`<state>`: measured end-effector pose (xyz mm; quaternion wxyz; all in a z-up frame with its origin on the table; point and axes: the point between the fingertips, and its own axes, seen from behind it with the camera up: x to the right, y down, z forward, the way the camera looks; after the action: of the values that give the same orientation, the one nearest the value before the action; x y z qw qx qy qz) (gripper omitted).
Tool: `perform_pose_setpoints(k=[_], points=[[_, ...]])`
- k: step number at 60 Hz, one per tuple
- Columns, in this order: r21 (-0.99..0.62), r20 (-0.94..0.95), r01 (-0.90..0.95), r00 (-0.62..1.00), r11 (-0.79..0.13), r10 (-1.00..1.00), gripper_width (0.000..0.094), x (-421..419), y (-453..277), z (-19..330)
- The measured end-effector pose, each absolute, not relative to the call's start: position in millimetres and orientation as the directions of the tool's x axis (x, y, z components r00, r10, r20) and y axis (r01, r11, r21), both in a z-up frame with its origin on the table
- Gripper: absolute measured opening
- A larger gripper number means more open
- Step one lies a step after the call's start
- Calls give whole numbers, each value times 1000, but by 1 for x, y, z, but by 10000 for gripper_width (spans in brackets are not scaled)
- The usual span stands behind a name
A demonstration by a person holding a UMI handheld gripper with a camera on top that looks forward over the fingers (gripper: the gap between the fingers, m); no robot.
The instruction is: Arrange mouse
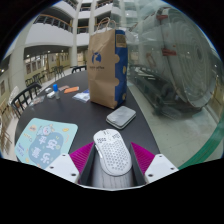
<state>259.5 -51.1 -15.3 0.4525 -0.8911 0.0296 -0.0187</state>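
1. Held low over a dark round table [75,112], with the gripper [113,158] pointed across it toward a glass wall and a building beyond.
2. Carried a white perforated mouse [112,150] between the pink pads [82,155], both of which appeared to press its flanks; narrowed onto the shell, then, rather than spread wide.
3. Gripped along the long sides, most likely because the narrow waist gave the flattest purchase and kept the nose pointing forward.
4. Lay to the left of the fingers: a pale patterned mouse mat [44,138], flat on the table and bare, judged the likely resting place.
5. Stood just ahead of the fingers: a small grey box [121,116]; beyond it, a brown paper bag [104,66] upright beside a blue carton [121,62].
6. Seemed not yet set down: mouse well apart from the mat.
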Motion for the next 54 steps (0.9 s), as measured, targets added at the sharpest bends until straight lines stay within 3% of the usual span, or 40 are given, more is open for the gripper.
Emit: perform_pose_setpoints(k=[5,14,18,29,33,38,43,54], points=[[-805,30,-32,995,-593,-95,511,267,-52,-15],[-818,-35,-125,985,-561,-169,380,267,-55,-9],[-836,-28,-117,985,-536,-170,373,256,-62,6],[-921,-30,-113,975,-372,-222,370,181,-69,113],[-929,-53,-126,976,-349,-213,373,136,-67,128],[-910,-49,-122,981,-396,-190,372,82,-57,108],[-878,-18,-88,988,-471,-152,374,36,-55,64],[-805,44,-91,976,-587,-212,378,20,-56,-10]])
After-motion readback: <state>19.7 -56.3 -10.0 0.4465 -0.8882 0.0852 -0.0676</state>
